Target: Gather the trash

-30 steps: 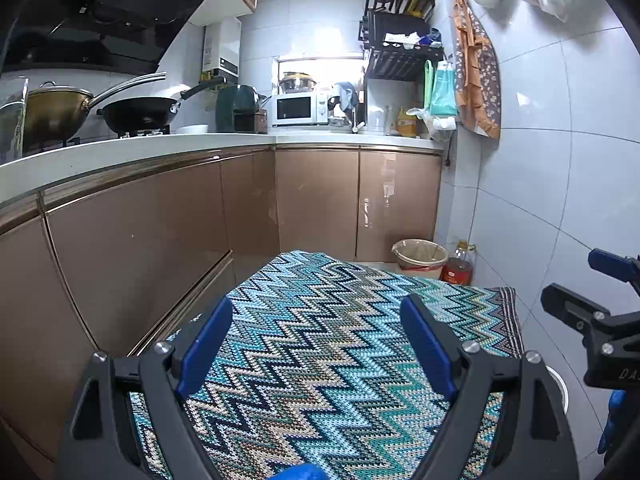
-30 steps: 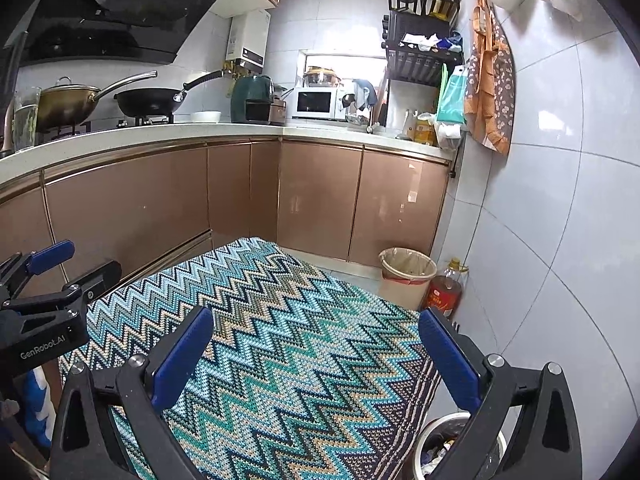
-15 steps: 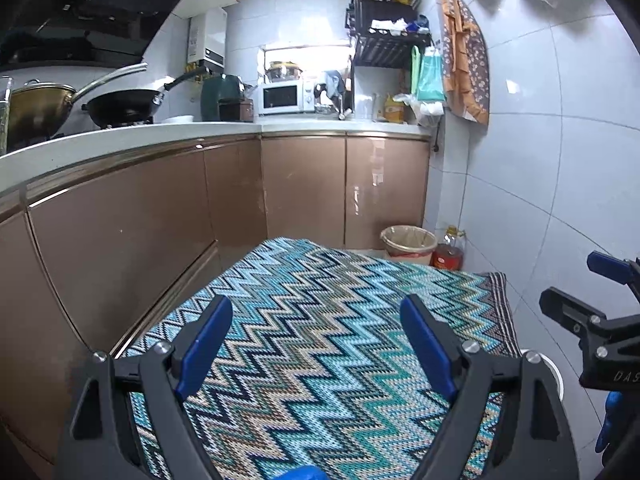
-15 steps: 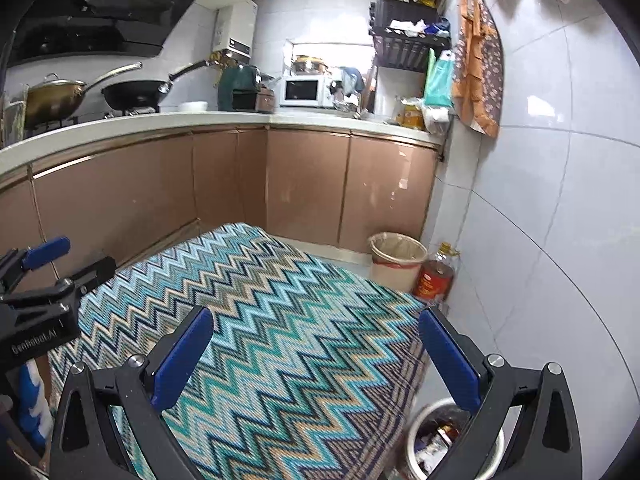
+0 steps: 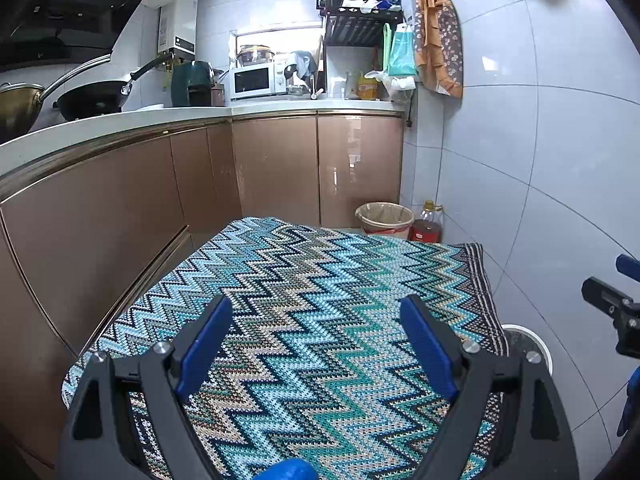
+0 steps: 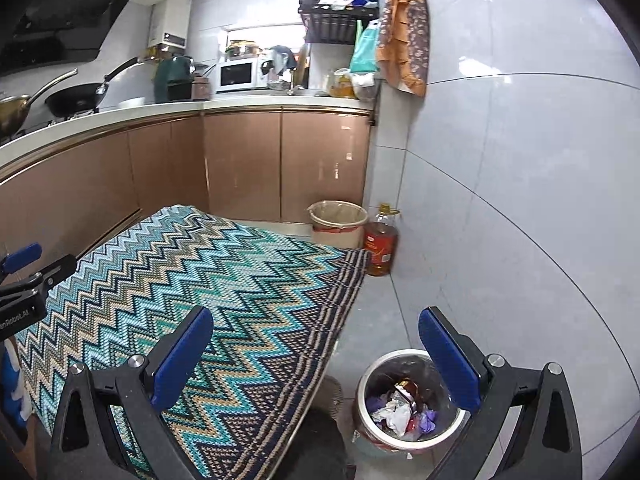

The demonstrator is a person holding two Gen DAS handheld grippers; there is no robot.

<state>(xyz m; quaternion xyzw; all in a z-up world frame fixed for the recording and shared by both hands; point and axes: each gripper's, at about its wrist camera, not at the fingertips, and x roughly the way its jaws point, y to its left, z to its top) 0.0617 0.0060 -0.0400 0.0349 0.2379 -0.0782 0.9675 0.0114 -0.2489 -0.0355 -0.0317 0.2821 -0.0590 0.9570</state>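
Note:
A steel waste bin [image 6: 366, 376] stands on the floor by the table's right corner, holding crumpled paper and wrappers [image 6: 400, 412]. My right gripper [image 6: 316, 320] is open and empty, hovering above the table's right edge and that bin. My left gripper [image 5: 316, 316] is open too, over the zigzag-patterned tablecloth [image 5: 320, 272], with nothing between its blue pads. In the left wrist view only the bin's rim [image 5: 528, 334] shows past the cloth's edge. No loose trash shows on the cloth.
A beige bag-lined bin [image 6: 338, 220] and an oil bottle [image 6: 380, 244] stand in the far corner by the brown cabinets [image 6: 320, 164]. A counter with pans and a microwave [image 5: 256, 80] runs along the left. A tiled wall [image 6: 520, 200] closes the right side.
The right wrist view has swung right and downward, so the steel bin with its trash now shows in full. The left gripper has moved a little lower over the cloth. Both stay open.

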